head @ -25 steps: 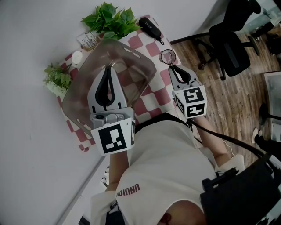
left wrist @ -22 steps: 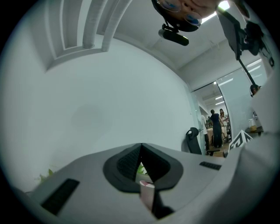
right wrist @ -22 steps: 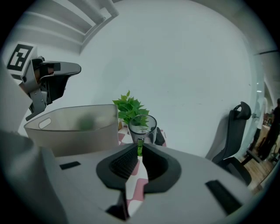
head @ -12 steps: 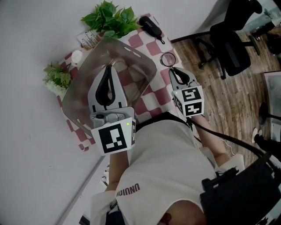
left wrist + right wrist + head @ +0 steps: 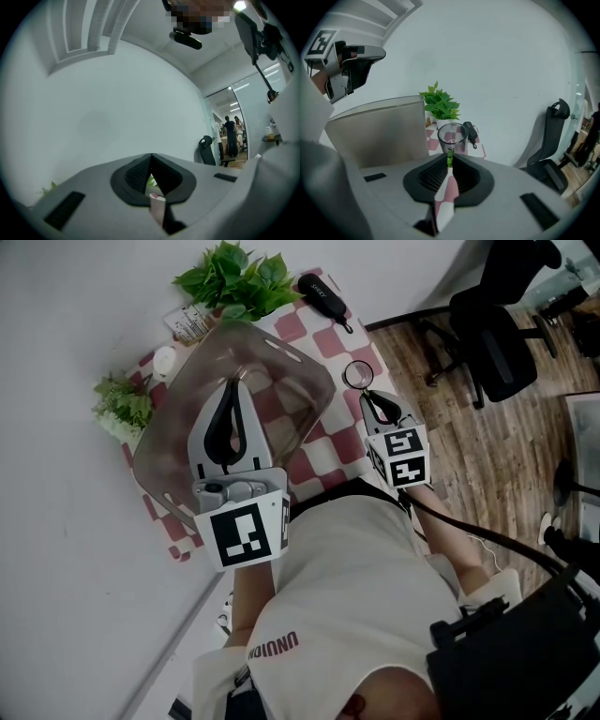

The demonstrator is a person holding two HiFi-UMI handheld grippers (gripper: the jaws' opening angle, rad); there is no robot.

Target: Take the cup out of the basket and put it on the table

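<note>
Down comes the right gripper (image 5: 368,395), lower than a second ago, pinched narrow on the rim of the cup (image 5: 356,374). It's clear of the basket (image 5: 281,357), low over the table (image 5: 330,454). Set-down looks close. The left gripper (image 5: 234,382) is closed, empty.

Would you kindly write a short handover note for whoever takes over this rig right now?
Left hand-held gripper: shut and empty, over the basket in the head view.
Right hand-held gripper: shut on the near rim of the clear cup.
Cup: upright, outside the basket, over the checked table near its edge. I cannot tell whether it touches the table.
Done: the cup is out of the basket.
Left: make sure the cup stands on the table, open the jaws, draw back.
</note>
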